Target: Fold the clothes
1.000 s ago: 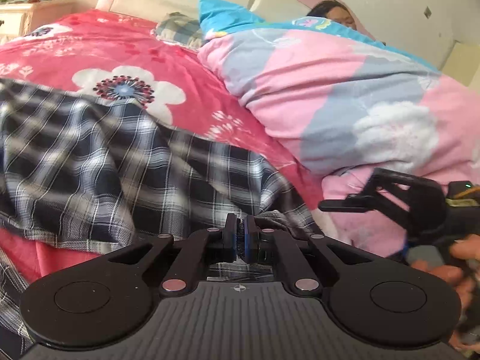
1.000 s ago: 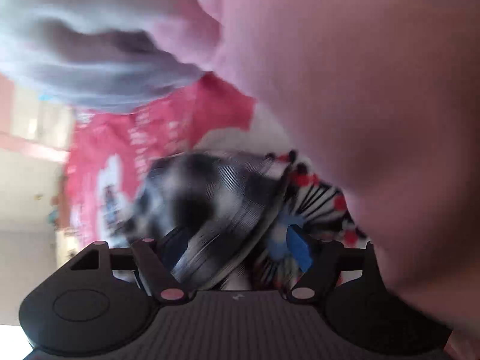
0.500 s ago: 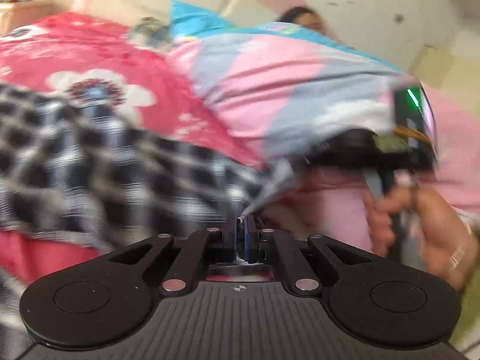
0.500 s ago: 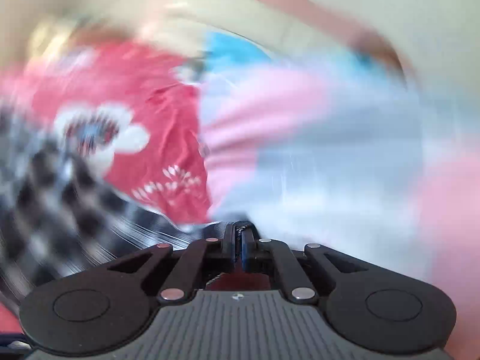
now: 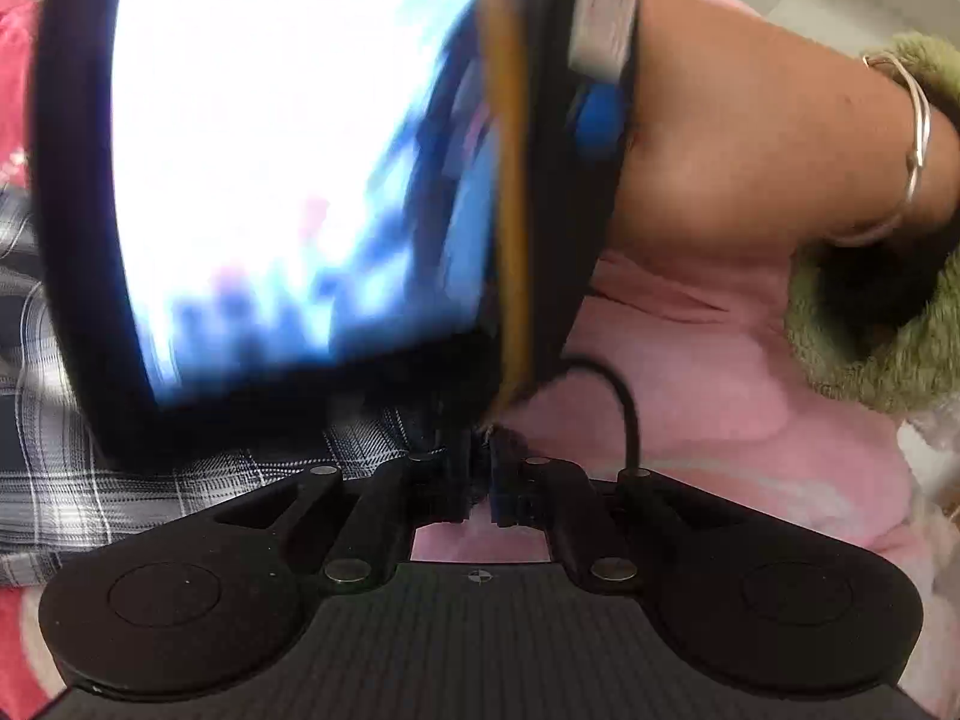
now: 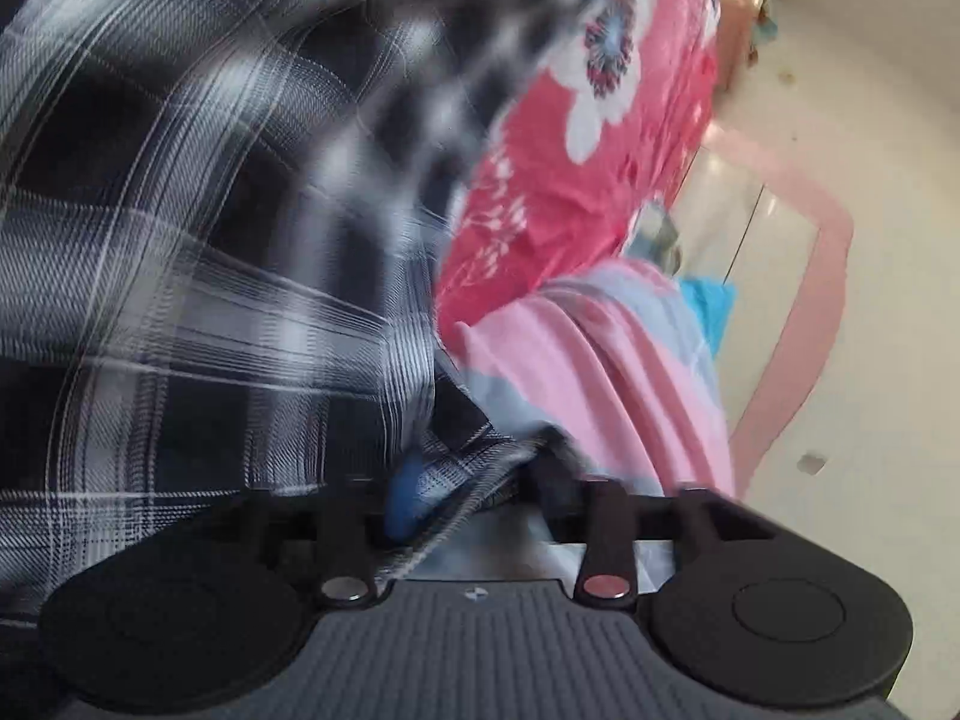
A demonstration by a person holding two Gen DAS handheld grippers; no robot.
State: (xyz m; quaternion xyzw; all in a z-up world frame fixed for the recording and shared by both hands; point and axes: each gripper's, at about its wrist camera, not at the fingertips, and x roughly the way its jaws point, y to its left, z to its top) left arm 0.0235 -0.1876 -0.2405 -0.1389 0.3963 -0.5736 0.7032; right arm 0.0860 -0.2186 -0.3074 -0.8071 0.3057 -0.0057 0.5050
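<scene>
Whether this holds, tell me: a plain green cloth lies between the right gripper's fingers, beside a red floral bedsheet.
No: the right wrist view shows black-and-white plaid cloth, not plain green, between the fingers of the right gripper. Its jaws have just been opening.

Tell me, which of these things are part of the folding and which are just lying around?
In the job: plaid shirt, left gripper, right gripper.

Just there: red floral bedsheet, pink and grey quilt, wooden nightstand.

Soft woven plaid cloth (image 6: 180, 228) lies beside a smooth pink quilt (image 6: 576, 372); above it, a thin shiny metal bangle (image 5: 915, 138) meets a fuzzy green cuff (image 5: 888, 324).
</scene>
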